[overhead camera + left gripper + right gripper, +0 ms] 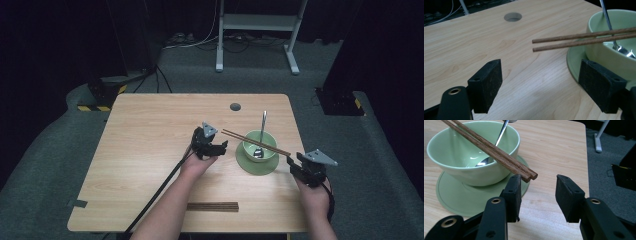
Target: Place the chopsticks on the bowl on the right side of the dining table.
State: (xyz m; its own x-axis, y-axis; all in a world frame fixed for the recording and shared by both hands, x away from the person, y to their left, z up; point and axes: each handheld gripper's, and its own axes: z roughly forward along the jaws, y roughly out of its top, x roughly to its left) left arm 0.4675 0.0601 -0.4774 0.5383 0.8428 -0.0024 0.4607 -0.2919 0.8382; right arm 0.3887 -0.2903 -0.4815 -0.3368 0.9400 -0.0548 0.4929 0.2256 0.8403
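A pale green bowl (260, 145) stands on a matching green saucer (246, 162) right of the table's middle. A metal spoon (262, 131) leans inside it, handle pointing away. Two brown chopsticks (255, 142) lie side by side across the bowl's rim. My left gripper (220, 147) is open just left of the saucer, and the chopsticks' far tips (535, 45) hang ahead of its jaws (540, 68). My right gripper (293, 163) is open at the saucer's right. The chopsticks' near ends (531, 176) sit just above its left jaw, not clamped (538, 182).
A second dark wooden pair of chopsticks (213, 206) lies near the table's front edge. A round cable hole (235, 106) is at the back of the table (150, 130). A cable (160, 190) trails from the left gripper. The table's right edge (584, 157) is close.
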